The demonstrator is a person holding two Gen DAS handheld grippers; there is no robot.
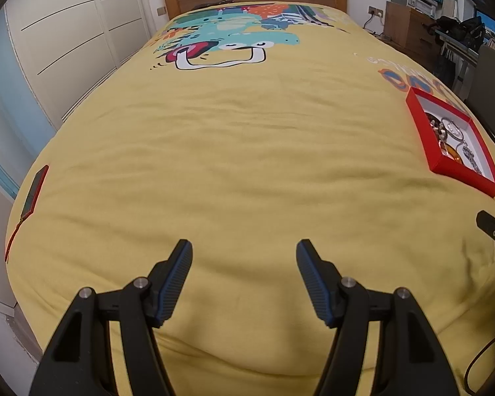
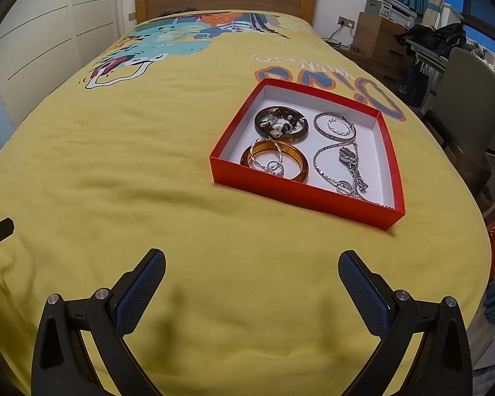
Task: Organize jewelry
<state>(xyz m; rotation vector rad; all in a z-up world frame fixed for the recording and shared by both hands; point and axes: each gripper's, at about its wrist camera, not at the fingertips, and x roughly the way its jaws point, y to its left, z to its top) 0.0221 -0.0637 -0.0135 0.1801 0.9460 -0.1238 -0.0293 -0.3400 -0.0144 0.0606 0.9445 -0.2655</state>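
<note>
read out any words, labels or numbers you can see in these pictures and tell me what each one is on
"Dino": large orange-and-blue letters printed on the yellow bedspread, seen upside down just beyond the red box.
A smaller line of white script above those letters on the bedspread: too small and distorted to read.
Red box, its jewelry, and the flat red item at the bed's left edge: no readable text.
Boxes on the dresser: any markings too blurred to read.

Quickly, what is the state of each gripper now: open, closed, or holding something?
Left gripper: open, holding nothing, above the yellow bedspread.
Right gripper: open, holding nothing; the red box of jewelry lies ahead of it.
</note>
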